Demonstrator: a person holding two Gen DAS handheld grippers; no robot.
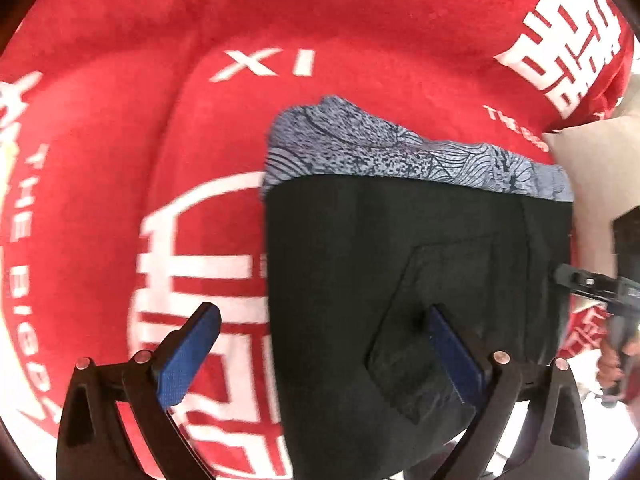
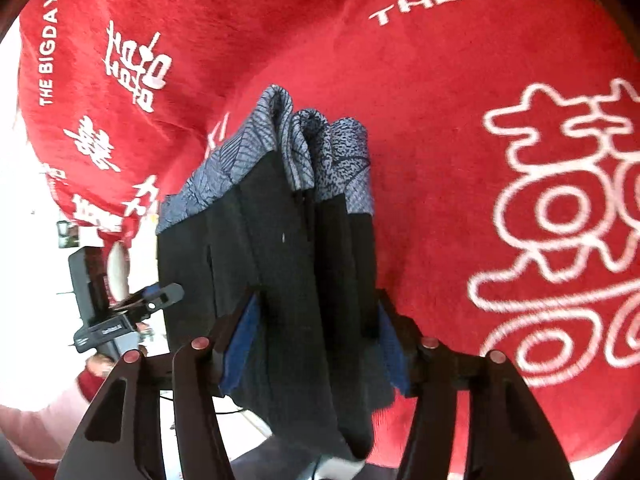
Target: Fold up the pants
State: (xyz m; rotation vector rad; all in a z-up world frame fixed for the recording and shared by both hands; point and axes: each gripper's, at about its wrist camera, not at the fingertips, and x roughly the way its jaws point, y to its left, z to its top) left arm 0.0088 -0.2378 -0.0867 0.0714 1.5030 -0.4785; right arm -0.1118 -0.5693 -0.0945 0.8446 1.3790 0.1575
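Pants (image 1: 400, 260), black with a grey patterned waistband, lie folded on the red printed cloth (image 1: 200, 60). Left gripper (image 1: 324, 364), jaws spread wide, straddles their edge, apparently released; right gripper (image 2: 316, 344), jaws half-spread, brackets the bundled folds.

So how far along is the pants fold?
Done: the pants lie folded into a compact stack on the red blanket, patterned waistband showing. In hand: left gripper wide open above it; right gripper straddles the stack, grip unclear. Remaining: let go, pull clear.
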